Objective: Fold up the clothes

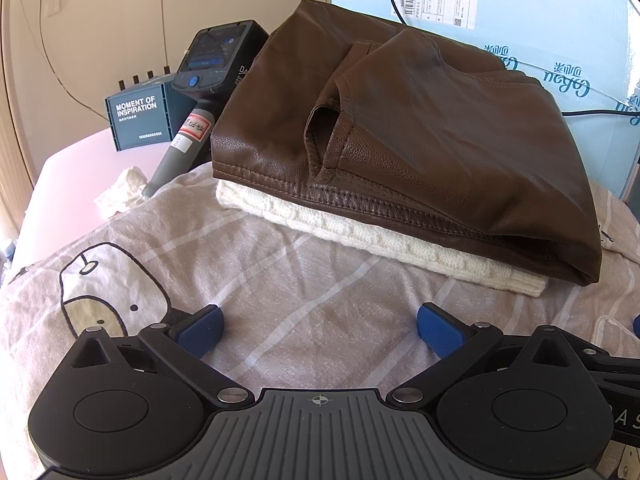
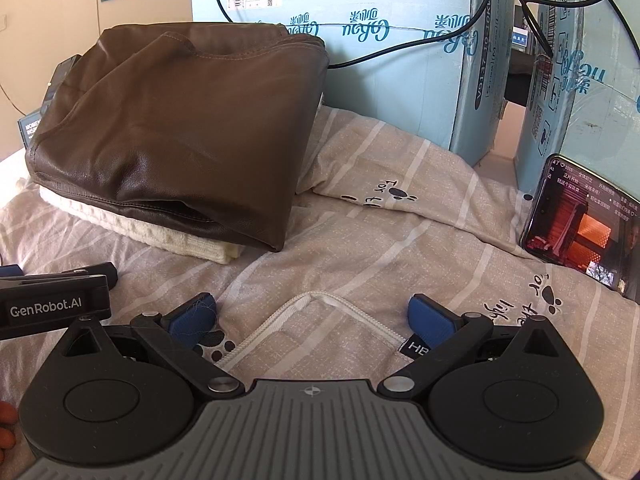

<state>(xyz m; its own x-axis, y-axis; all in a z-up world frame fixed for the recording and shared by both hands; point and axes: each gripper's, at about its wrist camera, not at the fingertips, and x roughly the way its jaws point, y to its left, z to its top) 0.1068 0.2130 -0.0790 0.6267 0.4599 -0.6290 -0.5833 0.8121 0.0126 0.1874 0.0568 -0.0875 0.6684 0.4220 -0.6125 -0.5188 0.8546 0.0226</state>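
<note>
A folded brown leather garment [image 1: 400, 128] lies on top of a folded cream knit [image 1: 360, 240], stacked on a beige checked cloth with cartoon prints [image 1: 280, 300]. The stack also shows in the right wrist view, the leather garment [image 2: 180, 128] over the knit [image 2: 180, 240]. My left gripper [image 1: 320, 332] is open and empty, low over the beige cloth in front of the stack. My right gripper [image 2: 312, 320] is open and empty over a white zipper edge [image 2: 304, 308] of the beige cloth [image 2: 400, 208]. The left gripper's body [image 2: 56, 304] shows at the left of the right wrist view.
Light blue cartons [image 2: 400, 40] with black cables stand behind the cloth. A phone [image 2: 580, 220] with a lit screen leans at the right. A handheld scanner [image 1: 200, 92], a dark box [image 1: 136, 120] and a crumpled tissue [image 1: 120, 192] lie at the back left.
</note>
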